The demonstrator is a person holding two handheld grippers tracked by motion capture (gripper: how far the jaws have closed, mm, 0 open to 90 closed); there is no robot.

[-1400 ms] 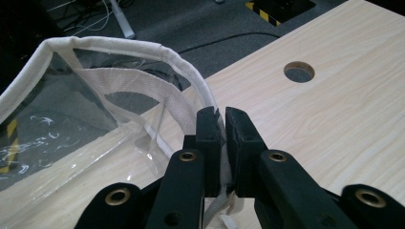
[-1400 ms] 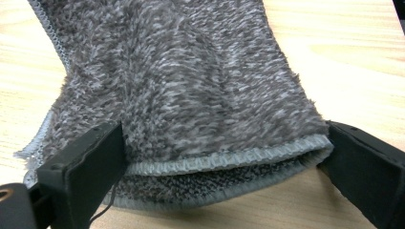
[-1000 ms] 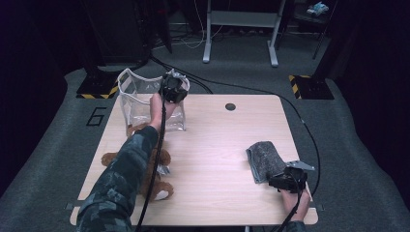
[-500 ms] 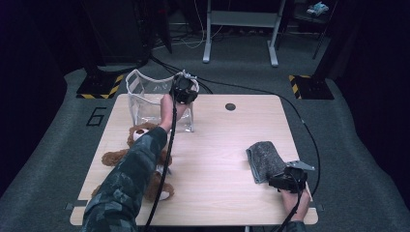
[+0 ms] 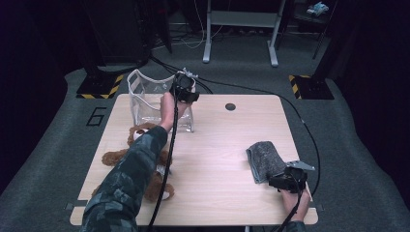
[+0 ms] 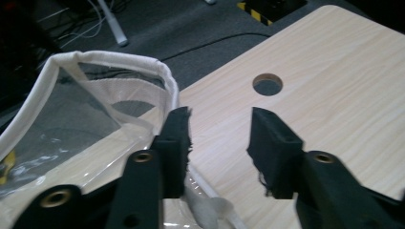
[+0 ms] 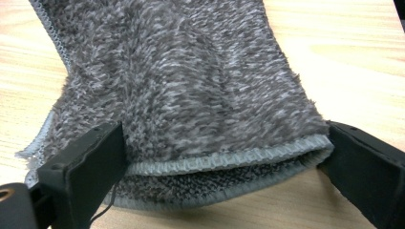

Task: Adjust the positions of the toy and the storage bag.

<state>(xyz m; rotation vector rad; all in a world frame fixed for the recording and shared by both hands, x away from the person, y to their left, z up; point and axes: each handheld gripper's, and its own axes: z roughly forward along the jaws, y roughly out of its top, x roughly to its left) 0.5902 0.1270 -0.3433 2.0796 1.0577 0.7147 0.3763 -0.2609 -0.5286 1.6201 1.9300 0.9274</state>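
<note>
Two grippers are working at one wooden table (image 5: 212,159). Nearest the person, the right gripper (image 5: 285,181) is sitting at the near right edge of the table, its jaws spread wide to either side of the near end of a folded grey towel (image 5: 265,159). In the right gripper view the towel (image 7: 191,95) is lying flat on the wood, its stitched hem lying between the two jaws; whether the pads are pressing on it I cannot tell.

Left of centre, a brown teddy bear (image 5: 126,157) is lying on the table, partly covered by the person's camouflage sleeve (image 5: 130,183).

Farther back, the left gripper (image 5: 183,92) is hovering at the right end of a clear plastic bag (image 5: 145,99) with a white rim, which is standing open at the far left of the table. Nothing can be seen inside the bag. In the left gripper view the jaws have just been opening and are standing apart, with bare wood between them; the bag's rim (image 6: 110,64) is lying just beside the outer side of the left jaw.

Beyond the jaws, a round hole (image 6: 267,84) is showing in the tabletop.
</note>
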